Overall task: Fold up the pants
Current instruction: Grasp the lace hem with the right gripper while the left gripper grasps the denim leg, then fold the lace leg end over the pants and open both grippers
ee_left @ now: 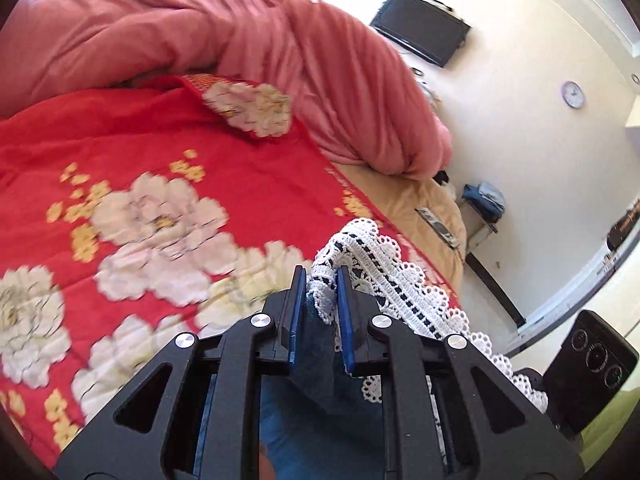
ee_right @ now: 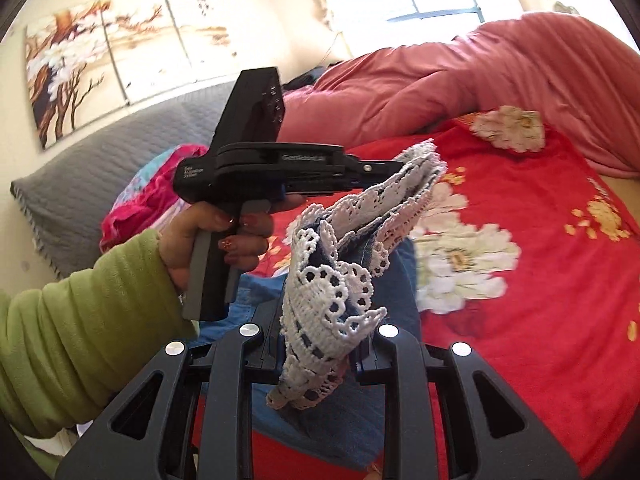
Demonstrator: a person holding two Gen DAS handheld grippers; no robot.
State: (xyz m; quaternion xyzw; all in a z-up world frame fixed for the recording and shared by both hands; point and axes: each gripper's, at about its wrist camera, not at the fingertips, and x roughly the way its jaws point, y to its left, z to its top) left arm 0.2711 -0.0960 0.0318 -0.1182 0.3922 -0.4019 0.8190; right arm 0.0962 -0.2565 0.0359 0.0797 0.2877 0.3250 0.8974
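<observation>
The pants (ee_left: pixel 320 384) are blue denim with a white lace hem (ee_left: pixel 384 264). My left gripper (ee_left: pixel 323 280) is shut on the lace hem, lifted above the bed. In the right wrist view the left gripper (ee_right: pixel 400 168) grips one end of the lace hem (ee_right: pixel 404 192). My right gripper (ee_right: pixel 320 344) is shut on the other end of the lace (ee_right: pixel 320 312), its fingers mostly hidden by the fabric. The denim (ee_right: pixel 344 420) hangs below both grippers.
A red floral bedspread (ee_left: pixel 160 184) covers the bed, with a bunched pink duvet (ee_left: pixel 240 32) at the far side. Grey headboard (ee_right: pixel 120 160) and colourful clothes (ee_right: pixel 152 196) lie at the left. A speaker (ee_left: pixel 592 368) stands beside the bed.
</observation>
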